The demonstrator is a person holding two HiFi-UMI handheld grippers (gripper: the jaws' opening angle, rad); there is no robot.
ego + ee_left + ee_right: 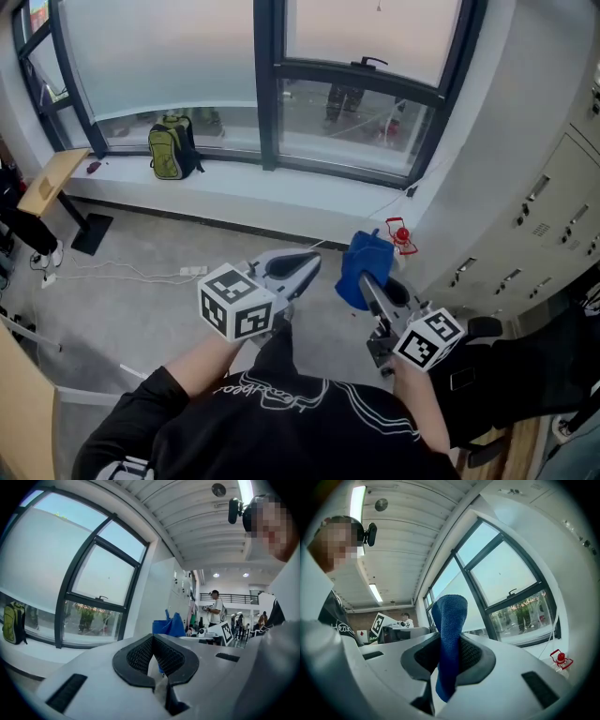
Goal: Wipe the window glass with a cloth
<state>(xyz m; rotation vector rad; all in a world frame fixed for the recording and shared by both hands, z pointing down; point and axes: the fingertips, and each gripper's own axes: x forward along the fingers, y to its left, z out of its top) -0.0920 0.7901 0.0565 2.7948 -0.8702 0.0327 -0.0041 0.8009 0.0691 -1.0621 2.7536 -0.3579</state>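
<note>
1. Looking down in the head view, the left tongs (305,264) and the right tongs (367,279) are held side by side above the floor (141,319). Both point toward the window glass (361,117) and are well apart from it.
2. In the same view, a blue cloth (364,262) is bunched at the tip of the right tongs and touches nothing else. A marker cube (236,302) sits on the rear of the left tongs.
3. A green backpack (172,147) stands upright on the sill (281,192) near the sill's left end, against the left pane. A small red object (401,234) sits beside the wall below the sill's right end. Grey lockers (553,225) line the right edge.
4. In the left gripper view, the left tongs (152,637) are together. Their ribbed pads (138,656) meet at the tip with nothing between them. The cloth (168,625) shows beyond them, slightly to the right. The window glass (93,616) fills the left side, and the backpack (11,623) stands at the far left on the sill.
5. In the right gripper view, the right tongs (449,654) are clamped on the cloth (450,620). The cloth rises upright above the pads and hangs a little below them. The window glass (520,616) lies to the right of the cloth, apart from it. The red object (559,659) is at the lower right.
</note>
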